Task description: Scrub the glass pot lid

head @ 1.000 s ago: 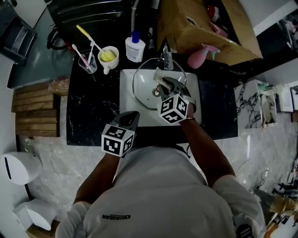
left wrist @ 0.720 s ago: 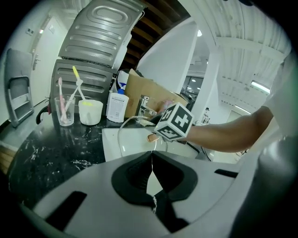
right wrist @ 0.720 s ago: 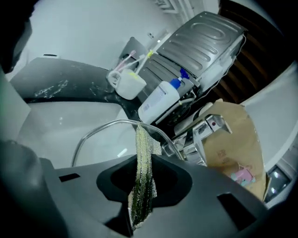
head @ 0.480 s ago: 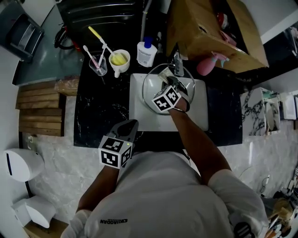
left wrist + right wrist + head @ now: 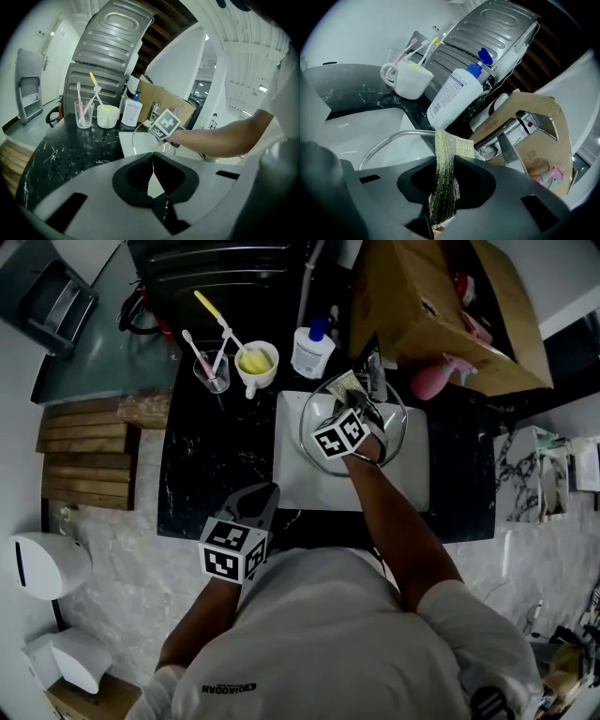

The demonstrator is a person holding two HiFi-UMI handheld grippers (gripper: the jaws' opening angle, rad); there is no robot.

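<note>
right claw (image 5: 354, 405), pinched tight on the mesh cloth (image 5: 446, 164), has slid up the glass lid (image 5: 307, 439) toward upper centre; scrubbing seems under way. left claw (image 5: 261, 495) stays closed, empty.

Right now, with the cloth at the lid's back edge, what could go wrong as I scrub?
1. The glass lid sits unheld in the sink, and the left gripper, shut on nothing, is away from it: the lid may slide or tip.
2. The right gripper works close to the faucet and pump bottle and could knock them.
3. The cloth is pinched by a narrow strip and might pull free.
</note>
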